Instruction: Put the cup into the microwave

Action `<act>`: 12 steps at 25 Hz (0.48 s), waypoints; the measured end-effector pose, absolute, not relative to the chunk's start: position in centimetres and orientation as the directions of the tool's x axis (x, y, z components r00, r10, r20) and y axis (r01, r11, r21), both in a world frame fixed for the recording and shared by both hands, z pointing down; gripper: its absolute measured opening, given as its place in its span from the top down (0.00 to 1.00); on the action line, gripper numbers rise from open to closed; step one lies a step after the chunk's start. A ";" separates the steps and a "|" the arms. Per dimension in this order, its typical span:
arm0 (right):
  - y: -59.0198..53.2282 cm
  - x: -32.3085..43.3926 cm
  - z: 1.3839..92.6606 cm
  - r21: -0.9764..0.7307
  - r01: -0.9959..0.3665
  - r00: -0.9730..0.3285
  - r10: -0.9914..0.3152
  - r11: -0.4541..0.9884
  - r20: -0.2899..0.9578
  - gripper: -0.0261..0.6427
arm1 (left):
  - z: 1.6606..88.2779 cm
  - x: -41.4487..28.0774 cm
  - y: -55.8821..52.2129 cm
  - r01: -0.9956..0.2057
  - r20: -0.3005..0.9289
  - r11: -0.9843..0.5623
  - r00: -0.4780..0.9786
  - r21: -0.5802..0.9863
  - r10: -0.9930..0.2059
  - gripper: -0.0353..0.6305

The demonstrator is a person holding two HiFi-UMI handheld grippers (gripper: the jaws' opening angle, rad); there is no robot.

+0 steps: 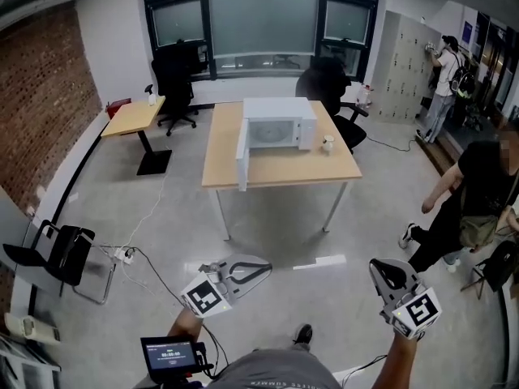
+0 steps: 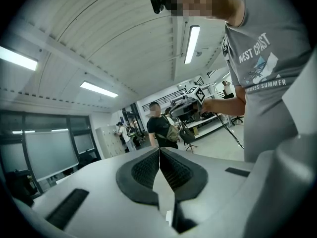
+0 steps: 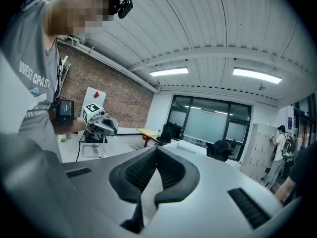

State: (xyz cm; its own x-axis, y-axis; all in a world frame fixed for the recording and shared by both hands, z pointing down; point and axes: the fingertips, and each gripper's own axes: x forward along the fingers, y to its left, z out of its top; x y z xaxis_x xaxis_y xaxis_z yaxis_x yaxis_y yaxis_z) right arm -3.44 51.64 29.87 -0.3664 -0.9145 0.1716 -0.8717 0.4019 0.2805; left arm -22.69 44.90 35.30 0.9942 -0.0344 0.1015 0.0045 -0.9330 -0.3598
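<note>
The white microwave (image 1: 278, 124) stands on the far wooden table (image 1: 280, 173) with its door (image 1: 242, 159) swung open to the left. A small white cup (image 1: 328, 143) sits on the table just right of the microwave. Both grippers hang low and near me, well short of the table. My left gripper (image 1: 259, 271) (image 2: 159, 150) is shut with nothing between its pads. My right gripper (image 1: 379, 267) (image 3: 156, 150) is also shut and empty. Each gripper view looks across the room and shows the other gripper held in a hand.
A person (image 1: 470, 201) in black stands at the right near the table. Another person (image 1: 444, 79) is at the lockers far right. Office chairs (image 1: 174, 79) stand behind the table, and a small side table (image 1: 134, 116) at back left. A black chair (image 1: 65, 254) and floor cables (image 1: 122, 254) lie left.
</note>
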 end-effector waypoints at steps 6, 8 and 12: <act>51.1 -3.2 29.7 0.283 -0.872 -0.364 -0.916 0.399 0.168 0.94 | 35.0 -22.5 44.6 0.002 0.090 -0.931 0.995 -0.364 -0.033 0.91; 51.0 -3.1 29.9 0.278 -0.874 -0.364 -0.916 0.399 0.171 0.93 | 35.2 -22.4 44.5 0.001 0.091 -0.933 0.995 -0.359 -0.034 0.91; 50.1 -2.8 30.4 0.268 -0.879 -0.357 -0.918 0.393 0.175 0.93 | 35.7 -22.3 43.7 0.015 0.110 -0.929 0.994 -0.371 -0.028 0.91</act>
State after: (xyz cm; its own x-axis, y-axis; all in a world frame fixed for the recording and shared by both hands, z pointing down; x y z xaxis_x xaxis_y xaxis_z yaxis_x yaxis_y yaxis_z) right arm -2.80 50.05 30.42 -0.3569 -0.9176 0.1751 -0.8794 0.3933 0.2682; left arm -22.33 43.67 35.73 0.9935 -0.0282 0.1100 0.0146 -0.9287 -0.3706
